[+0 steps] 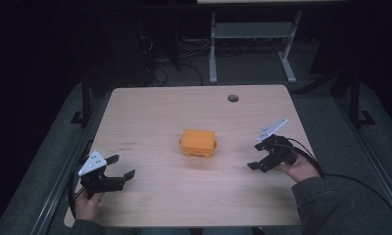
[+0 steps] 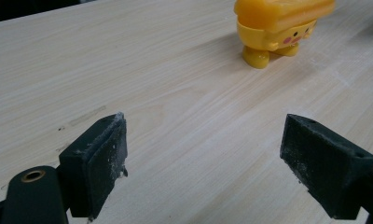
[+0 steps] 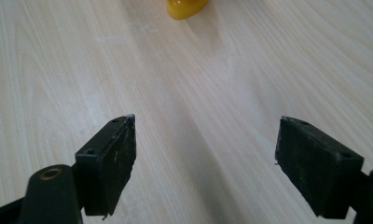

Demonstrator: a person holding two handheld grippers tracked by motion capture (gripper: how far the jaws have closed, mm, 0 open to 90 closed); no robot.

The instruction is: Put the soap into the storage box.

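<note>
A small orange-yellow toy figure (image 1: 199, 143) stands at the middle of the light wooden table (image 1: 155, 112). My left gripper (image 1: 121, 166) rests near the front left corner, open and empty, pointing toward the toy. In the left gripper view the toy (image 2: 280, 28) stands on stubby feet at the top right, well beyond the open gripper (image 2: 205, 135), with a face on its front. My right gripper (image 1: 257, 154) sits to the toy's right, open with nothing in it. The right gripper view has the open gripper (image 3: 205, 130) low over bare wood and a yellow foot of the toy (image 3: 184, 7) at the top edge.
A round cable hole (image 1: 232, 98) sits near the table's far edge. Behind the table stands another desk's white frame (image 1: 213, 49) on the grey floor, with cables around it. A black cable (image 1: 351, 178) trails from the right gripper off the table's right side.
</note>
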